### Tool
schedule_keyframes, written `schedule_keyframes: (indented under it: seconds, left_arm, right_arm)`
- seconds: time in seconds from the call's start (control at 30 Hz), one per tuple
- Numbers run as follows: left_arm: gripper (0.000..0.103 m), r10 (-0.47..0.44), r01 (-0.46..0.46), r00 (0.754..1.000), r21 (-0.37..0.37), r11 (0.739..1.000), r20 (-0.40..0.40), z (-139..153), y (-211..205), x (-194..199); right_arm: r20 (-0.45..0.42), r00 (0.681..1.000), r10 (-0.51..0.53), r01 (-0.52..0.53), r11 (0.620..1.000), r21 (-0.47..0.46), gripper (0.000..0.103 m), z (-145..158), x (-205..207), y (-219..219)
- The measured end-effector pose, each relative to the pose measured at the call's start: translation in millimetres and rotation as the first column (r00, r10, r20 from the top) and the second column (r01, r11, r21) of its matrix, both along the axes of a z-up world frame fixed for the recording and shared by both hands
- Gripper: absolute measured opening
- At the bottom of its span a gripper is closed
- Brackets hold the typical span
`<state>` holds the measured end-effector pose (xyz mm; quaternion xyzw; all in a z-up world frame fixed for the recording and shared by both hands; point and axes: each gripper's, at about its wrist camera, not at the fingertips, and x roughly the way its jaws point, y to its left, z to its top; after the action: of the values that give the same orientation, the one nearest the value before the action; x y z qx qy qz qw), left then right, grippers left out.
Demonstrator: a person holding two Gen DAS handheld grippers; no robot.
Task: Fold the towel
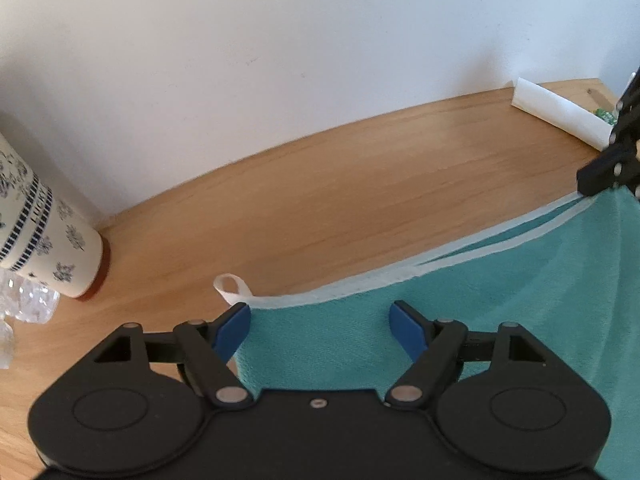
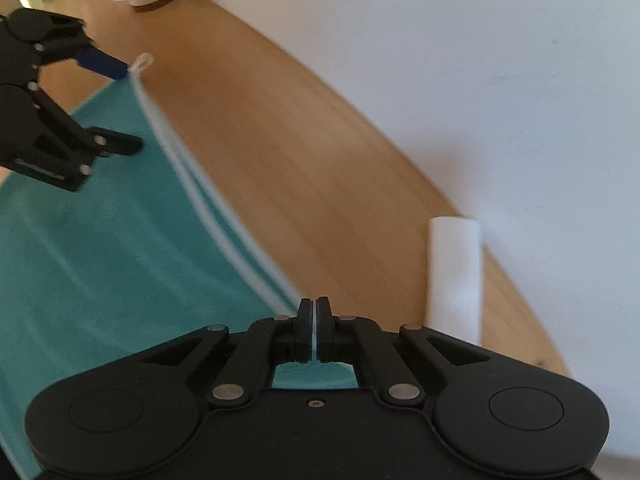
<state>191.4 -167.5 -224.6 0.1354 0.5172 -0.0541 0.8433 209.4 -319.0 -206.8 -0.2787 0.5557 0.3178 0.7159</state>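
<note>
While clamped on the towel (image 2: 100, 248) corner, right gripper (image 2: 315, 312); left gripper (image 1: 320, 326) spread wide above it.

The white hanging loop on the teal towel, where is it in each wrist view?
Left wrist view: the loop lies lower centre-left, just beyond the open left tool.
Right wrist view: the loop sits upper left, at the left tool's blue fingertip.
Shared landmark: the white roll by the wall.

The scene is viewed low and close from each gripper, toward the wall (image 1: 280, 60). The towel (image 1: 500, 300) edge at 12 o'clock and the table (image 2: 320, 160) are shared.
</note>
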Motion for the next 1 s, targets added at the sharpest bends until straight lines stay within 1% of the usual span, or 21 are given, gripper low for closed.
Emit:
schedule_keyframes:
  seconds: [0.1, 0.17, 0.2, 0.27, 0.33, 0.4, 0.43, 0.47, 0.57, 0.7, 0.8, 0.83, 0.9, 1.0]
  left_arm:
    - [0.079, 0.011, -0.011, 1.0, -0.016, 1.0, -0.016, 0, 4, 3]
    - [0.08, 0.001, -0.002, 1.0, -0.016, 1.0, -0.016, 0, 5, 4]
    - [0.081, -0.002, 0.002, 1.0, -0.013, 1.0, -0.014, 0, 5, 4]
    - [0.081, 0.0, 0.0, 1.0, -0.012, 1.0, -0.016, 0, 5, 4]
    - [0.081, -0.003, 0.003, 1.0, -0.01, 1.0, -0.017, 0, 4, 5]
    - [0.081, -0.002, 0.001, 1.0, -0.011, 1.0, -0.018, -1, 4, 5]
    - [0.081, 0.004, -0.005, 1.0, -0.013, 1.0, -0.02, 0, 5, 5]
    - [0.081, 0.01, -0.011, 1.0, -0.016, 1.0, -0.021, 0, 5, 6]
    - [0.082, 0.014, -0.015, 1.0, -0.024, 1.0, -0.027, -1, 6, 7]
    - [0.084, 0.032, -0.033, 0.999, -0.033, 0.999, -0.031, -1, 9, 8]
    - [0.084, 0.04, -0.04, 0.999, -0.008, 0.999, -0.023, -1, 9, 6]
    - [0.084, 0.044, -0.044, 0.999, -0.003, 0.999, -0.021, -1, 9, 5]
    - [0.084, 0.054, -0.054, 0.998, 0.009, 0.999, -0.016, 0, 8, 5]
    - [0.084, 0.064, -0.064, 0.998, 0.036, 0.997, 0.0, 0, 6, 6]
  right_arm:
    - [0.048, 0.997, 0.056, -0.056, 0.998, -0.012, 0.008, 4, -8, 3]
    - [0.01, 0.994, 0.112, -0.112, 0.993, -0.039, 0.03, -1, -11, 5]
    - [-0.004, 0.992, 0.126, -0.126, 0.991, -0.053, 0.034, -3, -11, 4]
    - [-0.023, 0.99, 0.136, -0.137, 0.987, -0.083, 0.037, -8, -10, 1]
    - [-0.046, 0.99, 0.135, -0.139, 0.987, -0.081, 0.037, -11, -8, -3]
    - [-0.072, 0.99, 0.123, -0.128, 0.989, -0.069, 0.032, -11, -5, -6]
    - [-0.094, 0.989, 0.113, -0.12, 0.99, -0.071, 0.016, -11, -2, -7]
    - [-0.11, 0.988, 0.111, -0.119, 0.99, -0.072, 0.007, -11, -1, -6]
    - [-0.117, 0.985, 0.124, -0.133, 0.988, -0.076, 0.007, -10, 1, -4]
    - [-0.067, 0.992, 0.107, -0.111, 0.992, -0.055, 0.006, -5, 3, -5]
    - [-0.017, 0.996, 0.087, -0.088, 0.996, -0.027, 0.006, 6, 4, -6]
    - [-0.014, 0.997, 0.082, -0.082, 0.996, -0.029, 0.006, 6, 5, -7]
    - [-0.016, 0.997, 0.074, -0.074, 0.996, -0.046, 0.006, 0, 6, -9]
    - [-0.01, 0.998, 0.069, -0.07, 0.996, -0.06, 0.008, -17, 6, -14]
